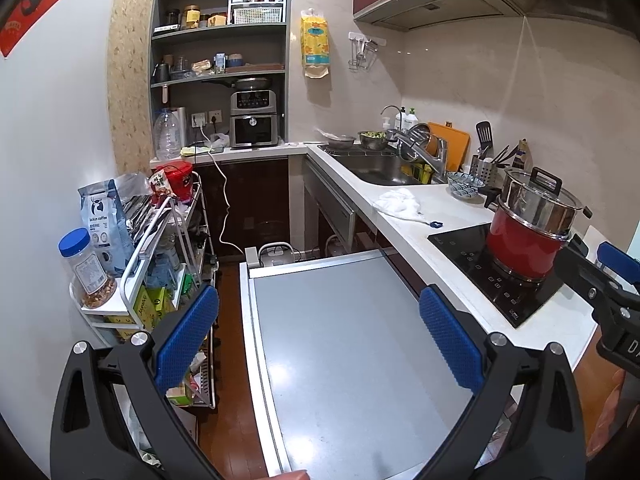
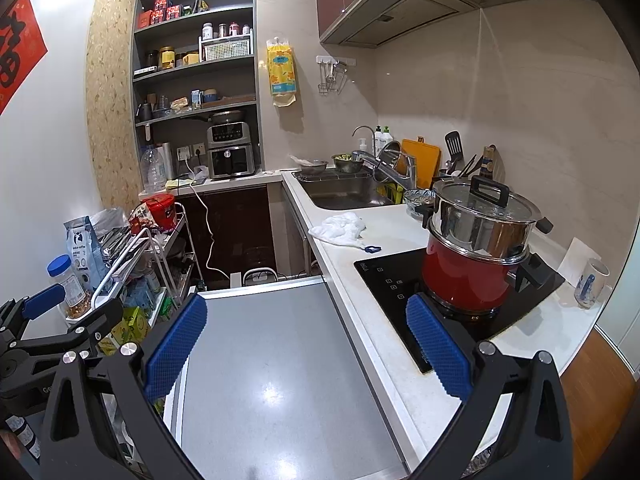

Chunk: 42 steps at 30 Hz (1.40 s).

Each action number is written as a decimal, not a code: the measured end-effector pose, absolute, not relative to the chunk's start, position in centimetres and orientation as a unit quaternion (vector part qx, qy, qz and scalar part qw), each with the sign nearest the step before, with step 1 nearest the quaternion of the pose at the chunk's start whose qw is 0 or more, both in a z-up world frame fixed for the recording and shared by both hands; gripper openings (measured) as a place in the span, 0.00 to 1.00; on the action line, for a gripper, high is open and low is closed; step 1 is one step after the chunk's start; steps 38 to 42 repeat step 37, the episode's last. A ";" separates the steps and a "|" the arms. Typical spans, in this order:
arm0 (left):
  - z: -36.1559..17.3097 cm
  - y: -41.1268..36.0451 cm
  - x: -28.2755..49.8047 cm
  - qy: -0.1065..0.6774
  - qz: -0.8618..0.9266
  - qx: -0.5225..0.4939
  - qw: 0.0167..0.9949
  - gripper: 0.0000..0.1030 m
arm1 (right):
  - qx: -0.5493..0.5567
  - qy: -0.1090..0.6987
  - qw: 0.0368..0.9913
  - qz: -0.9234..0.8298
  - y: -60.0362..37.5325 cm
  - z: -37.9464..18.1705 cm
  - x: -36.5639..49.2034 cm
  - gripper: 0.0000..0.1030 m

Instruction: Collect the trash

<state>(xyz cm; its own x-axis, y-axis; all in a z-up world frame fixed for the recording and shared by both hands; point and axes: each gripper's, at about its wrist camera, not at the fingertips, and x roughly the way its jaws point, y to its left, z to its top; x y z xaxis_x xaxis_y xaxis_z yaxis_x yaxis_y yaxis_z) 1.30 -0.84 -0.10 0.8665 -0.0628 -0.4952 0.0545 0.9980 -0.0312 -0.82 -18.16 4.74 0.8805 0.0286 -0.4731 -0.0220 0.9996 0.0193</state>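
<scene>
A crumpled white tissue (image 1: 397,204) lies on the white counter (image 1: 424,216) between the sink and the hob; it also shows in the right wrist view (image 2: 339,229). A small blue clip (image 1: 435,224) lies beside it, also seen in the right wrist view (image 2: 372,249). My left gripper (image 1: 320,336) is open and empty, held above a grey flat top (image 1: 344,344). My right gripper (image 2: 306,340) is open and empty, over the same grey top's right edge (image 2: 280,360). Each gripper shows at the edge of the other's view.
A red pot with a steel steamer (image 2: 476,248) stands on the black hob (image 2: 400,280). A sink (image 2: 344,190) with bowls is behind. A mug (image 2: 591,283) stands at the right. A cluttered wire cart (image 1: 160,264) stands on the left, shelves (image 1: 220,40) at the back.
</scene>
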 end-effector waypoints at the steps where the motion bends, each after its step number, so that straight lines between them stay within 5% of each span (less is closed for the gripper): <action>1: -0.1 -0.8 1.3 0.257 -0.032 -0.009 0.966 0.98 | 0.007 0.244 0.970 0.013 -18.2 4.7 -0.8 0.96; 42: 0.4 -0.7 1.4 0.256 -0.044 -0.018 0.966 0.98 | 0.010 0.247 0.969 0.017 -17.3 4.2 -0.8 0.96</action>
